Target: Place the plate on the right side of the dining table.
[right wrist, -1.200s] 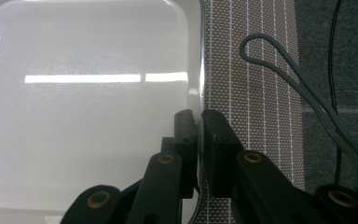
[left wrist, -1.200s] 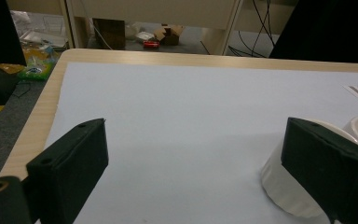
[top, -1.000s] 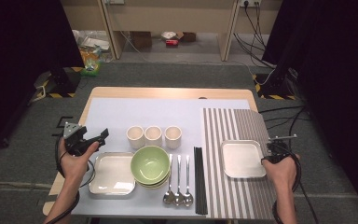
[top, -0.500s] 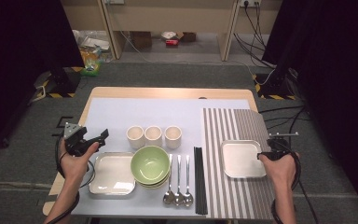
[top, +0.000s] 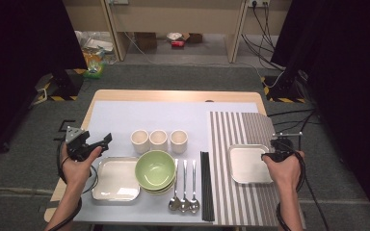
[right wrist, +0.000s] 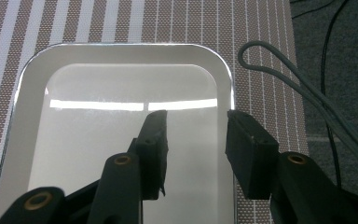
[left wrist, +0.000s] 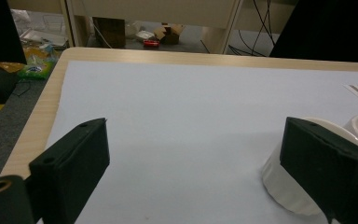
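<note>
White cup (left wrist: 289,186) half-hidden by left gripper (left wrist: 205,172)

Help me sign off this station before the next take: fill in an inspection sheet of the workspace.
Surface: wooden table, pale sheet, striped mat.
Job's things: steel tray on the mat.
Clutter: three cups, green bowls, white tray, spoons, chopsticks.
Grippers: left gripper open, beside a cup; right gripper has just been opening, fingers astride the steel tray's rim, not pressing.
Cables: grey cable looped on the mat.
Surroundings: boxes on the floor.
</note>
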Demonstrator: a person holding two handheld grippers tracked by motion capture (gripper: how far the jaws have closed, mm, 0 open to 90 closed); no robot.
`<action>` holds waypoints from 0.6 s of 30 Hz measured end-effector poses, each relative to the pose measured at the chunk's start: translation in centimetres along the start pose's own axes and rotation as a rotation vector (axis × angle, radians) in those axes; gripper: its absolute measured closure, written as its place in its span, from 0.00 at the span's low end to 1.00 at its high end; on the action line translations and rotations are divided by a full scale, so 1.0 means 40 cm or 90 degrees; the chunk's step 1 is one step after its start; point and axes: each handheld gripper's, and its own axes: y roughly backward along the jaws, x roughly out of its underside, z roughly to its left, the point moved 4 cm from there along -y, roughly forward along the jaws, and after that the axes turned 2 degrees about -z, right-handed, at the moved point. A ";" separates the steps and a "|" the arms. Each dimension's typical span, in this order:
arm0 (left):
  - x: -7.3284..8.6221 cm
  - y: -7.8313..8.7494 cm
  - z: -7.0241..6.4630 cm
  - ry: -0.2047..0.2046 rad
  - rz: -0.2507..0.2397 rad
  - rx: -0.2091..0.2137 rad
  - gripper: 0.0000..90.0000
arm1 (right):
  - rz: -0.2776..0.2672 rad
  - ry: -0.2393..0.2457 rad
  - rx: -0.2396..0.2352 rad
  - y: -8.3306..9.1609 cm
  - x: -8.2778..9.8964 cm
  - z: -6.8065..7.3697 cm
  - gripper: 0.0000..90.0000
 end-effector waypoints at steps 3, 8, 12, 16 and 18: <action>0.002 0.001 0.000 -0.001 0.003 0.000 0.08 | -0.001 0.017 -0.003 -0.004 -0.001 0.011 0.67; 0.001 0.002 -0.001 0.001 0.001 0.002 0.08 | -0.004 0.018 -0.006 -0.006 -0.004 0.025 0.66; 0.002 0.001 -0.001 0.001 0.001 0.004 0.09 | -0.007 0.022 -0.008 -0.006 -0.009 0.033 0.66; 0.002 0.002 0.000 0.003 0.000 0.004 0.09 | -0.010 0.032 -0.011 -0.003 -0.020 0.050 0.66; 0.002 0.002 0.000 0.003 0.000 0.003 0.09 | -0.012 0.035 -0.012 -0.002 -0.022 0.054 0.67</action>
